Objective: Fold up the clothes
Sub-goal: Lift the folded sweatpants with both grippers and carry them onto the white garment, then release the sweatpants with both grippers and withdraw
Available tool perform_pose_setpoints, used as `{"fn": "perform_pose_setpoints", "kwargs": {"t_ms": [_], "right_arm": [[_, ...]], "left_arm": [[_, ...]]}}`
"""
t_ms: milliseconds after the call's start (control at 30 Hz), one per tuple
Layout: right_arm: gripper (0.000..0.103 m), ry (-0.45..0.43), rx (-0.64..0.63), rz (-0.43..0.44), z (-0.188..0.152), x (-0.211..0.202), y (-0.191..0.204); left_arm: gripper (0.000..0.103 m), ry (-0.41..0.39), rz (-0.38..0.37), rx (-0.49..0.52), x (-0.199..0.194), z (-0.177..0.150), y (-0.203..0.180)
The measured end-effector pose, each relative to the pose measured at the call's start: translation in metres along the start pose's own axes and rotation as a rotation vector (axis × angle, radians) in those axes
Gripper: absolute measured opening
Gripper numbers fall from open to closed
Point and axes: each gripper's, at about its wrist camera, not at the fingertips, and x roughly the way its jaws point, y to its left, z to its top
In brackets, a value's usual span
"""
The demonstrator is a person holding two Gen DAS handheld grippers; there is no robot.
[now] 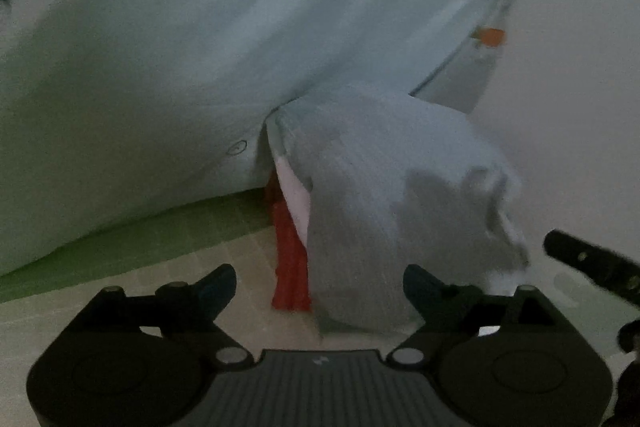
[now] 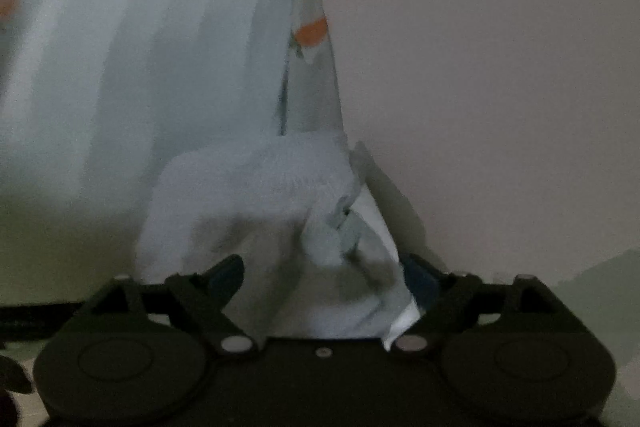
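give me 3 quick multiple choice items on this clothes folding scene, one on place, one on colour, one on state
1. In the left wrist view, the red strip lies:
A. left of the bunched pale blue cloth
B. on top of it
C. far right

2. The small patch on the garment's edge is:
A. purple
B. orange
C. black

3. The right gripper is:
A. open
B. clamped on cloth
C. out of view

Answers: 1 A, the strip runs along the cloth's left edge; 2 B, it shows orange; 3 A, fingers stand wide apart, not pinching the cloth between them.

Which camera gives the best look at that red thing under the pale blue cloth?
The left wrist view: the red thing shows plainly, poking out beneath the cloth. In the right wrist view it is hidden.
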Motion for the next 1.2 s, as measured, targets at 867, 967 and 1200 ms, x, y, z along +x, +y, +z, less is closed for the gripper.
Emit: {"fn": "perform_pose_setpoints", "kwargs": {"t_ms": [867, 967, 1200], "right_arm": [[0.103, 0.130, -0.145, -0.019, -0.117, -0.163, 0.005], [0.103, 0.120, -0.142, -0.012, -0.117, -0.164, 0.005], [0.103, 0.108, -0.143, -0.009, -0.114, -0.162, 0.007]], "left_arm": [[0.103, 0.053, 0.003, 0.127, -0.135, -0.135, -0.008], [0.103, 0.046, 0.002, 0.129, -0.136, -0.134, -0.007], [0.103, 0.031, -0.004, 0.136, -0.136, -0.133, -0.007]]}}
